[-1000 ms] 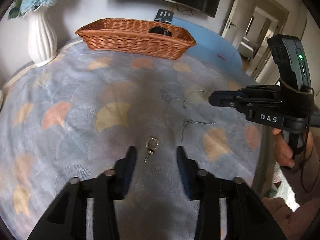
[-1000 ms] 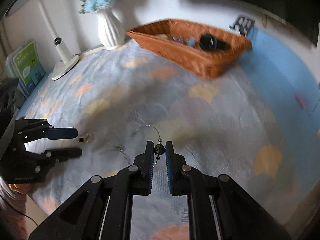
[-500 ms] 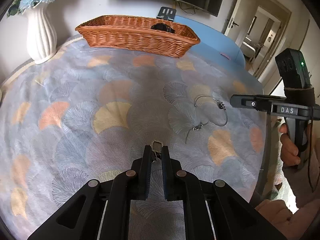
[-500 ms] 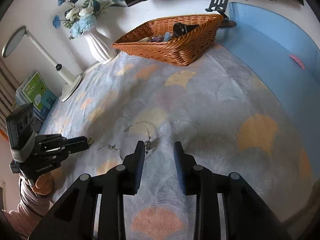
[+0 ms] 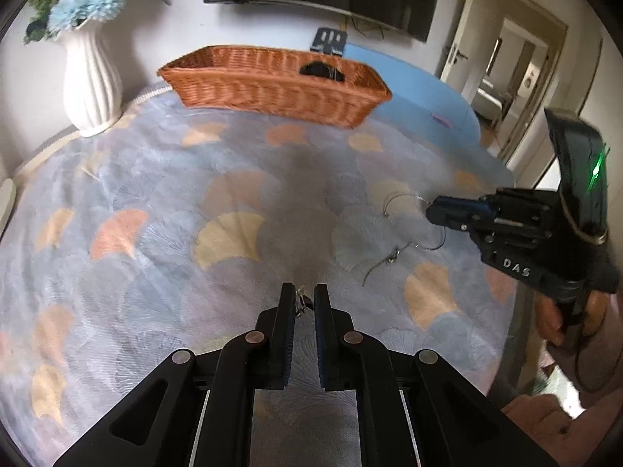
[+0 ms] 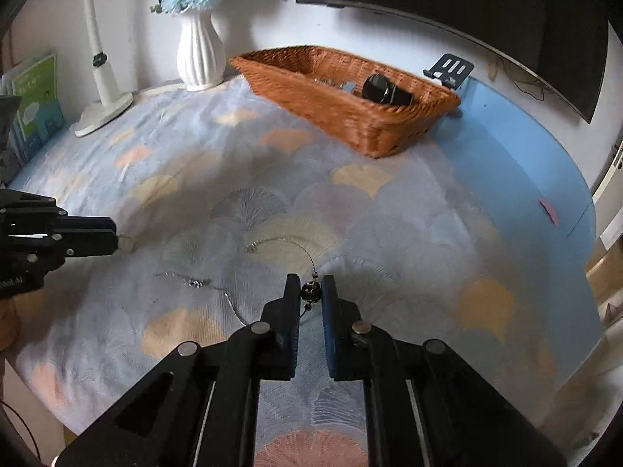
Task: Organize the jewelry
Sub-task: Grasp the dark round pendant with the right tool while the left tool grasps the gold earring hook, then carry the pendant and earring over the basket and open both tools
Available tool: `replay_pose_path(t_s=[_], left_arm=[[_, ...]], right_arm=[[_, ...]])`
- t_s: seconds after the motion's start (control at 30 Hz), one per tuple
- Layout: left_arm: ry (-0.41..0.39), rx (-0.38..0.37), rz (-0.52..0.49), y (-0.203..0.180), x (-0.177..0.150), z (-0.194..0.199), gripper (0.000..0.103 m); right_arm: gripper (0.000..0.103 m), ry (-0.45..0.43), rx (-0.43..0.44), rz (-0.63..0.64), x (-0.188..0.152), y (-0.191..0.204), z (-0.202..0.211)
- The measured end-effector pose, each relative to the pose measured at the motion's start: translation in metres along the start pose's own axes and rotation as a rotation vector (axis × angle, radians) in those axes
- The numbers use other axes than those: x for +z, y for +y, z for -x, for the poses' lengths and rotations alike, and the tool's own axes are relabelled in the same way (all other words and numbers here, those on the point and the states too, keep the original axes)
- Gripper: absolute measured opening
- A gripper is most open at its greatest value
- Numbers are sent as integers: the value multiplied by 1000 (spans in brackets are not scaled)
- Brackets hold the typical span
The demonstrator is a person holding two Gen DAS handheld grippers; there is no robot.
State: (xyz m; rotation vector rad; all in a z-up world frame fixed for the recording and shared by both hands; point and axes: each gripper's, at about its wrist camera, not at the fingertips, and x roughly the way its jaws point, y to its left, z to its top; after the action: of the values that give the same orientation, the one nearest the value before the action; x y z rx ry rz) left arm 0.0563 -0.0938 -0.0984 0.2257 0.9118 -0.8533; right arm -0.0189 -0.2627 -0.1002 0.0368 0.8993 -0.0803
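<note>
In the left wrist view the left tool (image 5: 303, 300) sits at six o'clock with its jaws drawn narrow on a small metal clasp (image 5: 301, 300), which is pinched between the pads just above the patterned cloth (image 5: 163, 202) that covers the bench. At about three o'clock the right tool (image 5: 434, 212) reaches in, held by a hand (image 5: 564, 319), its tip at a thin wire necklace (image 5: 397, 229) that loops across the cloth between the two tools. Farther off, at twelve o'clock, a wicker basket (image 5: 272, 89) stands on the cloth with a dark object showing over its rim; a white ribbed vase (image 5: 91, 81) of blue flowers stands at ten o'clock.

In the right wrist view the right tool (image 6: 310, 292) has just been closing, and its jaws now stand narrow with the necklace's dark bead (image 6: 309, 291) caught between the pads. The wire (image 6: 288, 243) runs up and away toward eleven o'clock, and a second short length of chain (image 6: 194, 282) lies on the cloth near nine o'clock. The left tool (image 6: 113, 237) enters at nine o'clock, its jaws together with the pale clasp (image 6: 126, 242) at its tip. Beyond, toward one o'clock, the basket (image 6: 373, 132) holds a black cylindrical item (image 6: 383, 91); the vase (image 6: 200, 52) stands at eleven o'clock beside a white lamp base (image 6: 103, 111).
</note>
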Motion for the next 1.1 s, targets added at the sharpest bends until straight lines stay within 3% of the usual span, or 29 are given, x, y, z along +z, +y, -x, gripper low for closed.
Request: replay_pose_path(t_s=[0.23,0.33,0.53,0.63,0.73,0.93,1.1], left_arm=[[-96,8,-8,6,33,39,9],[-181,8,-4,5,62,59,9],[-273,14,19,13,136,60,9],[-267,-65,84,34,177,42,9],[-238,-92,147,57,213,12,9],[-188,-74,193,90,257,-56,9],[-150,-69,215,103,274,-109,9]], right_arm=[[12,-97,29,-7,38,-21,30],[12,-158,43,-4,59,-26,42],[12,-234,69,-31,119,-41,46],[12,-269,82,-47,154,-49,41],[12,-267,92,-68,186,-55,22],[12,-128,163,-167,252,-73,-59],[12,-36,232,-259,271,-89,-116]])
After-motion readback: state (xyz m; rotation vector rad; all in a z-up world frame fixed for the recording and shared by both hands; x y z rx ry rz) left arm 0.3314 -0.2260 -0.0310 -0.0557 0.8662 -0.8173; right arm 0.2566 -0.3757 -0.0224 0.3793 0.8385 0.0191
